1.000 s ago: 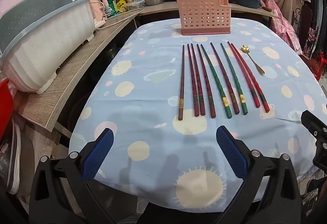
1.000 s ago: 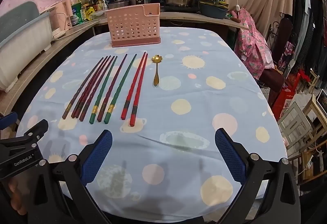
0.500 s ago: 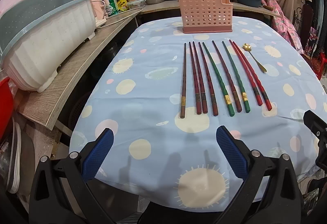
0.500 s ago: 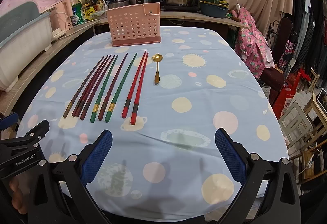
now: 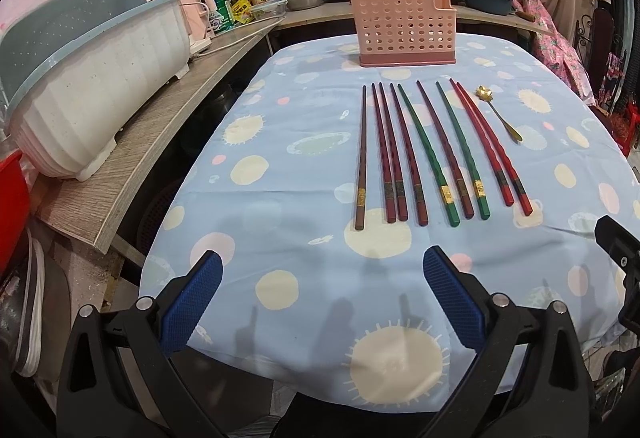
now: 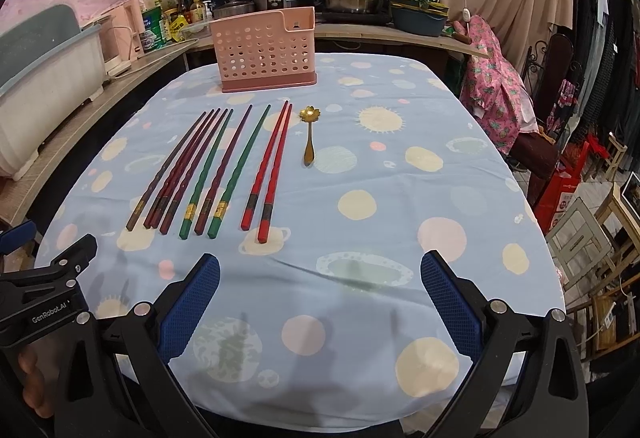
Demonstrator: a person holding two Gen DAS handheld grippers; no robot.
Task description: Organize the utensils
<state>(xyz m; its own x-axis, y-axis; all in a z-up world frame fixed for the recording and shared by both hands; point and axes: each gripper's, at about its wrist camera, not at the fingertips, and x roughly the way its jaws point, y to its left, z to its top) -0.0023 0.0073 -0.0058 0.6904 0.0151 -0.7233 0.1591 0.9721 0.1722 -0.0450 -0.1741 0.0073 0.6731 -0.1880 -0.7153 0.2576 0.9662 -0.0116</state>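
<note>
Nine chopsticks [image 5: 424, 154] flat, gold spoon [image 6: 309, 134] beside, pink holder [image 5: 402, 32] upright behind.

Your left wrist camera looks from the near edge of the blue spotted tablecloth [image 5: 280, 166] toward 12 o'clock; your right one sits beside it at 3 o'clock. Both share the perforated pink plastic basket [image 5: 402, 27] [image 6: 265, 50].

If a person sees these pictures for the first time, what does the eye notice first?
A row of chopsticks, brown, maroon, green and red, lies side by side mid-table. A gold spoon lies to their right, and a pink perforated holder stands behind them, at the far edge.
</note>
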